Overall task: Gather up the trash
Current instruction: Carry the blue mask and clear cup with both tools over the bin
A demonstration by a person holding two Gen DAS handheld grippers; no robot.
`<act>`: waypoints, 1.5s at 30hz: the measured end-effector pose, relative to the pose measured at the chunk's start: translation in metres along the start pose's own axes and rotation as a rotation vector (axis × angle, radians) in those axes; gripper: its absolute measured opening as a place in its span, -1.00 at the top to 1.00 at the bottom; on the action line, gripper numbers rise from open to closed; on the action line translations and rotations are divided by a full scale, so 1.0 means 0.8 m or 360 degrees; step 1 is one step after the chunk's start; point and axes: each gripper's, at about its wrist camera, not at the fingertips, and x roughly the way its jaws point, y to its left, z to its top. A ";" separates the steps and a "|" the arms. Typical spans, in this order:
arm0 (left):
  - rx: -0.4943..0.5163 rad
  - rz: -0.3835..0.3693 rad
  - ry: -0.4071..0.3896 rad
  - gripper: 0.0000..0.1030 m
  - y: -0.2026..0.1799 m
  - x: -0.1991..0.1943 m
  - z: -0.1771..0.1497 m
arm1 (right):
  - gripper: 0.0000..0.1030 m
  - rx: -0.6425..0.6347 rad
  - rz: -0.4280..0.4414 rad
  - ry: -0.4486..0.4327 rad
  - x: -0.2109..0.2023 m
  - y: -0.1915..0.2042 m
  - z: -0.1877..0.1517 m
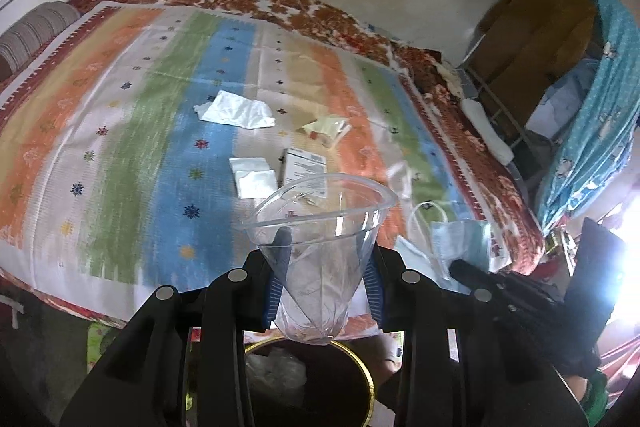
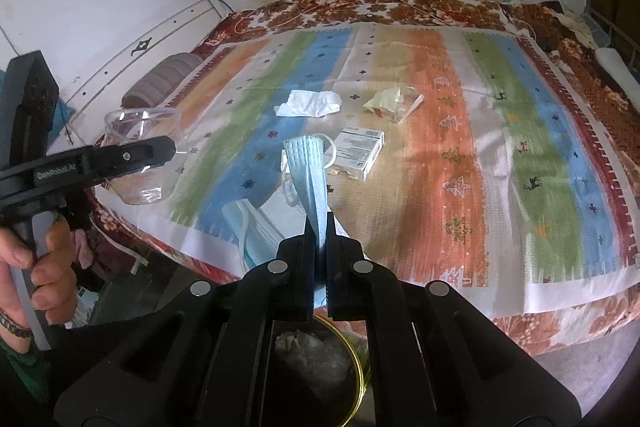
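Trash fills both my tongs: left tongs (image 1: 325, 297), bottom centre, partly open, clamp a clear plastic cup (image 1: 320, 247); right tongs (image 2: 319, 247), bottom centre, nearly closed, pinch a blue face mask (image 2: 308, 171); both sit above the gold-rimmed bin (image 2: 357, 367) at the bed's (image 2: 440, 147) near edge.

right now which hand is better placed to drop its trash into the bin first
Either could, but the left looks slightly better placed. The left gripper holds the clear plastic cup with its base hanging right over the gold-rimmed bin. The right gripper pinches a blue face mask above that bin's far rim.
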 end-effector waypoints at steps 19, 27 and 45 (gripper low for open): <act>-0.0070 -0.0109 0.0070 0.35 -0.014 -0.047 -0.045 | 0.95 -0.0066 0.0017 -0.0054 -0.055 0.038 -0.042; -0.0112 -0.0153 0.0067 0.35 -0.017 -0.067 -0.075 | 0.95 -0.0073 0.0010 -0.0007 -0.061 0.053 -0.074; -0.0125 -0.0050 0.0182 0.34 -0.030 -0.059 -0.158 | 0.95 -0.0051 -0.0029 0.0191 -0.041 0.072 -0.147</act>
